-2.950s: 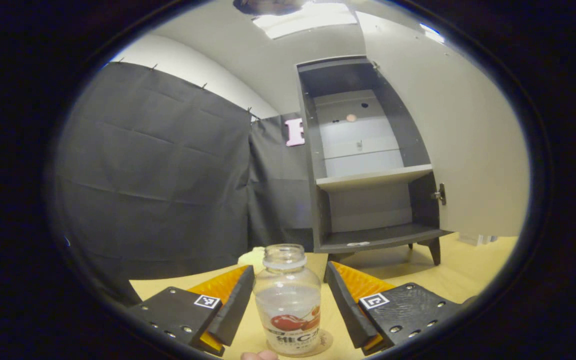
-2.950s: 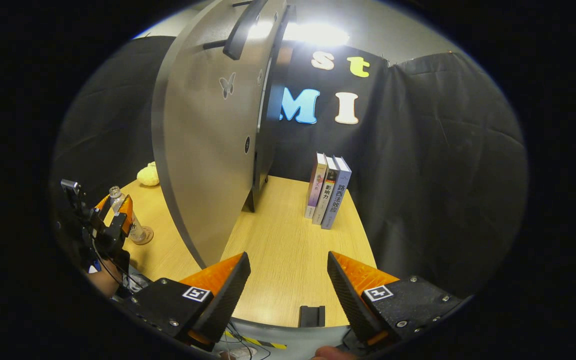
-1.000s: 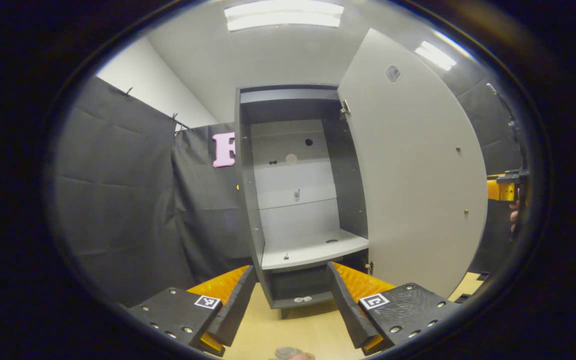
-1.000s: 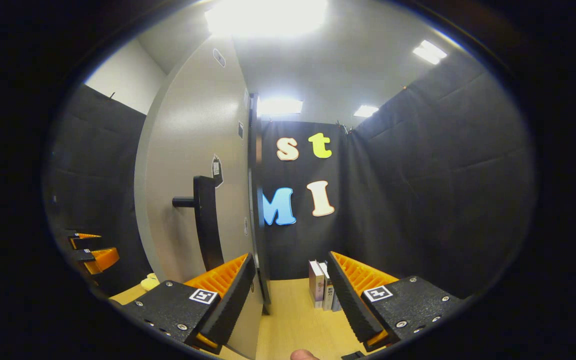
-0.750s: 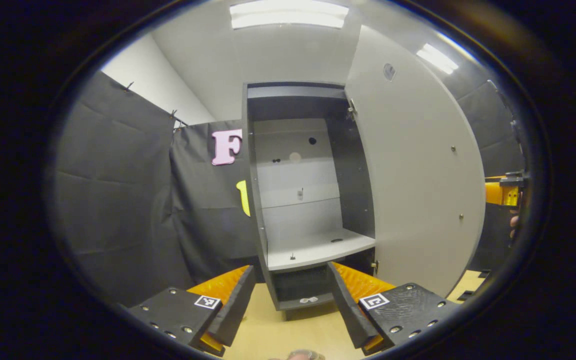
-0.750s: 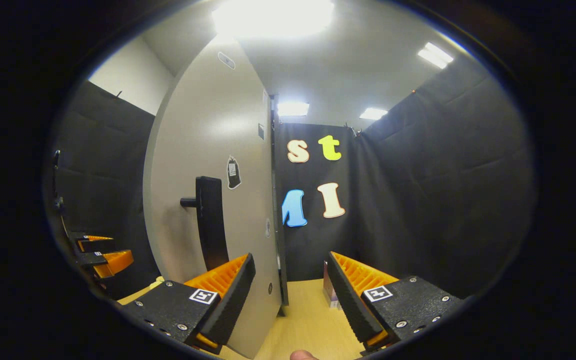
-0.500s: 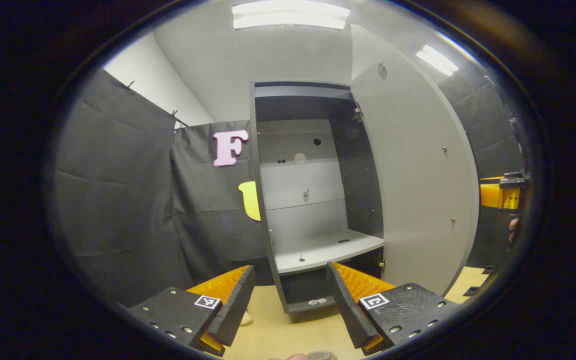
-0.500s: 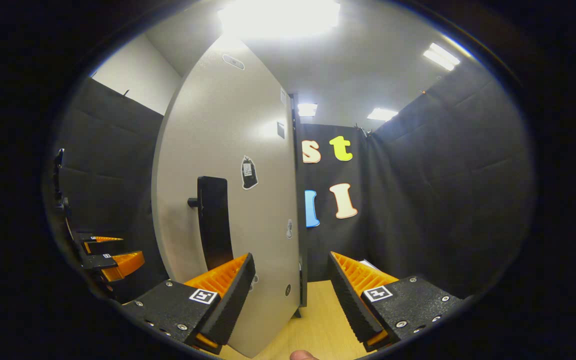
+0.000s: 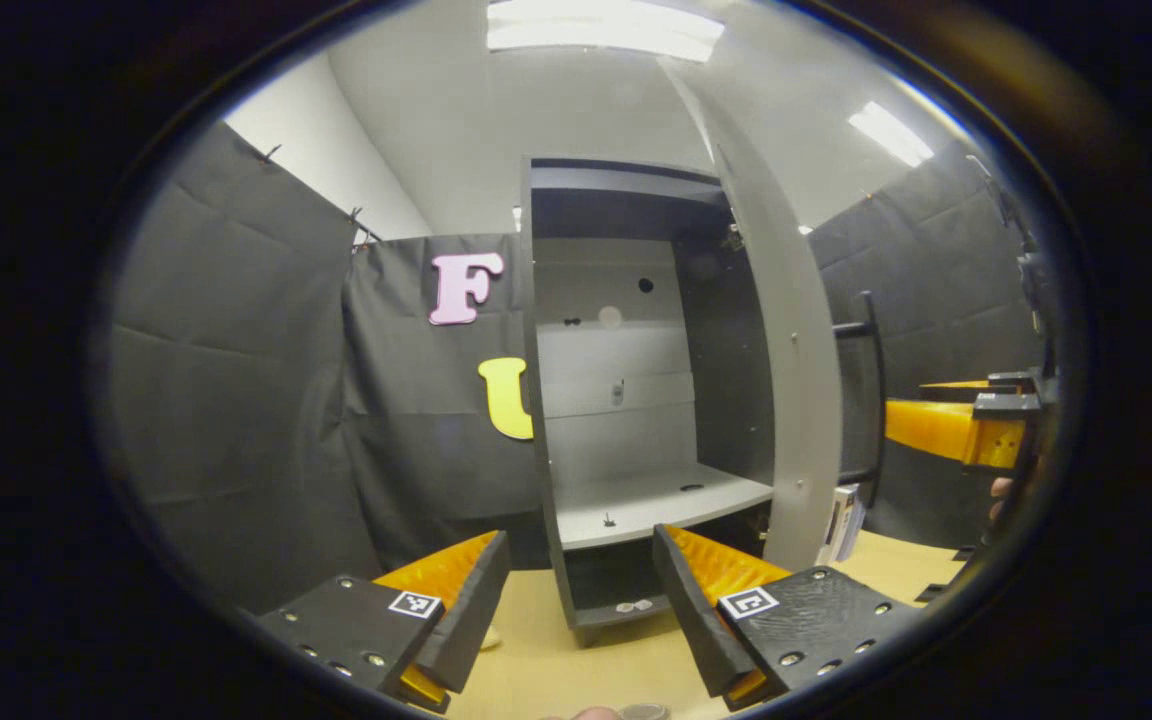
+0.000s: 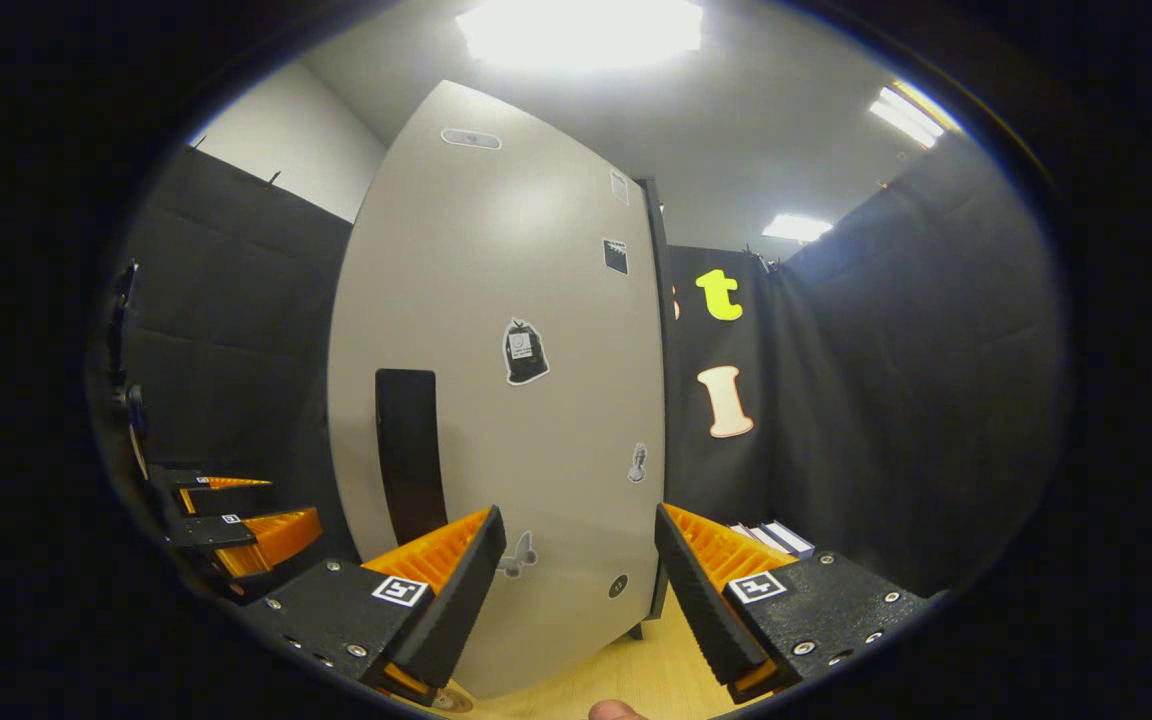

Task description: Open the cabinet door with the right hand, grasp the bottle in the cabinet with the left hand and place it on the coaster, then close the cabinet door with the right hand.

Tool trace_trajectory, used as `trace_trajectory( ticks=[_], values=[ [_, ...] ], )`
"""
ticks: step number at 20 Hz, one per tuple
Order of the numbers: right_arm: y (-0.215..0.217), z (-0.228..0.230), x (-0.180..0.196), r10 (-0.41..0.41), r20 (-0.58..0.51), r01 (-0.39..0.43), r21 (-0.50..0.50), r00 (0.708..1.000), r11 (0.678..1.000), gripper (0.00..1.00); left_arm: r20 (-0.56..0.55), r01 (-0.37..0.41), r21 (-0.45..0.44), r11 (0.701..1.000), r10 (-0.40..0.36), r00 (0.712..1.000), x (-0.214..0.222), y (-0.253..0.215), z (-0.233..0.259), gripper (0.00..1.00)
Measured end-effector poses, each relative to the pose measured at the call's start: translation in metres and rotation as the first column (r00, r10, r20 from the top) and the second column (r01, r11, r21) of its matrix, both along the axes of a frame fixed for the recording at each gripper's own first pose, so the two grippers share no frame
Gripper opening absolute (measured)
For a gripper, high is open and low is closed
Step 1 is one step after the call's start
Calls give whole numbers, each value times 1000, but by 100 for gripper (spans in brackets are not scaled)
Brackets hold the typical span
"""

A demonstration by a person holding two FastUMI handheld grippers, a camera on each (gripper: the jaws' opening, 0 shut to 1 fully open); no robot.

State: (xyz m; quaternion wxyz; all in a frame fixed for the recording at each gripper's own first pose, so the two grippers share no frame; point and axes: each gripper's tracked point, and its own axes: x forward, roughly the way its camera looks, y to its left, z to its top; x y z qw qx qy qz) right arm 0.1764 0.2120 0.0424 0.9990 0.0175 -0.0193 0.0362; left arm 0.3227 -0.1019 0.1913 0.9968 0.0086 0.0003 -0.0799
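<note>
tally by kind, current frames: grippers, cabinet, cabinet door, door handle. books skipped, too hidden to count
grippers: 2, the left gripper and the right gripper, both open
cabinet: 1
cabinet door: 1, partly open
door handle: 1
total: 5

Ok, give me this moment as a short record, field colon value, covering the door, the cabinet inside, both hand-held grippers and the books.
cabinet door: partly open, seen edge-on in the left gripper view; its outer face with stickers fills much of the right gripper view
door handle: dark vertical bar on the outer face
cabinet interior: shelf bare
left hand-held gripper: open, holding nothing
right hand-held gripper: open, holding nothing, facing the door's outer face
books: on the table to the right of the door
</note>
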Motion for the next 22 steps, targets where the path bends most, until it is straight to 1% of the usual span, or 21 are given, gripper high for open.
trace_trajectory(
  ticks=[2, 4, 8, 9, 12, 15, 16, 18, 20, 21, 22],
  values=[
    [-1, -3, 3, 6, -8, -6, -14, 1000, 1000, 93, 8, 4, 2, 1000, -4, 1000, 2, -8, 1, 85],
    [0, -11, 10, 24, -26, -24, -8, 999, 1000, 93, 10, 0, 9, 1000, 0, 1000, 4, -16, 2, 85],
    [-1, -17, 32, 61, -64, -60, 18, 996, 998, 93, -1, -45, 25, 999, 45, 999, 16, -22, 4, 85],
    [-1, -15, 36, 68, -64, -67, 16, 996, 998, 93, -9, -48, 22, 999, 48, 999, 18, -26, 4, 89],
    [4, -12, 47, 105, -64, -104, 20, 992, 994, 93, -35, -68, 30, 997, 69, 997, 26, -32, 4, 88],
    [3, -11, 54, 126, -61, -125, 32, 990, 992, 93, -43, -88, 15, 996, 88, 995, 32, -36, 7, 89],
    [2, -12, 57, 133, -56, -131, 37, 990, 991, 93, -38, -94, 17, 995, 94, 995, 31, -36, 8, 85],
    [-2, -17, 64, 133, -72, -130, 44, 989, 991, 93, -32, -115, 37, 993, 116, 993, 30, -36, 10, 85],
    [-1, -20, 67, 140, -79, -136, 54, 987, 989, 93, -35, -111, 34, 993, 112, 993, 31, -38, 9, 85],
    [-3, -20, 68, 137, -79, -133, 55, 987, 990, 93, -42, -104, 39, 994, 105, 994, 32, -40, 7, 89],
    [-4, -21, 69, 136, -80, -131, 55, 988, 990, 93, -48, -105, 48, 993, 108, 993, 31, -38, 6, 89]
  ],
)
